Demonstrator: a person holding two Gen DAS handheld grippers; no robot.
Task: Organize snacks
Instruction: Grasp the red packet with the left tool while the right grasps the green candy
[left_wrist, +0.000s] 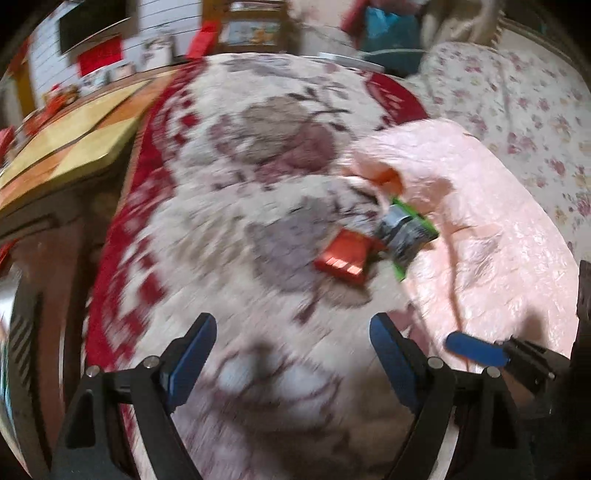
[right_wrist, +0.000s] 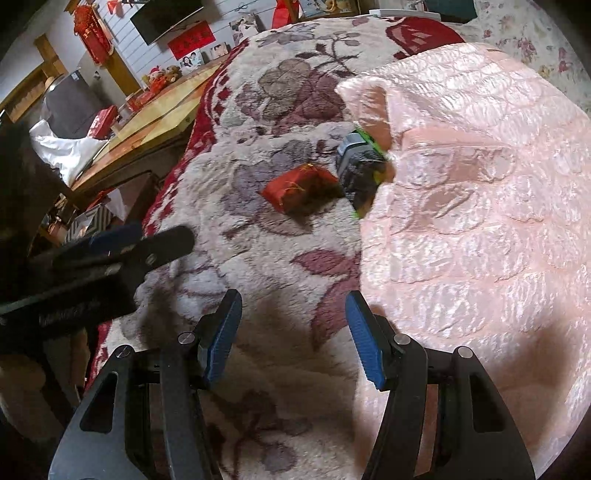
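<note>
Both your claws stand spread and empty: left claw (left_wrist: 291, 354), right claw (right_wrist: 293, 332). Red snack packet (right_wrist: 301, 186) lies ahead on the bed blanket (right_wrist: 258, 258), touching the green-grey packet (right_wrist: 360, 168); right claw is nearer.

**What we count**

We see two snack packs: one red pack (right_wrist: 300, 187) and one grey and green pack (right_wrist: 360, 162). We count one pink bag (right_wrist: 472, 206) and one fluffy flower blanket (right_wrist: 266, 258). We see two grippers, left (left_wrist: 291, 354) and right (right_wrist: 293, 334).
</note>
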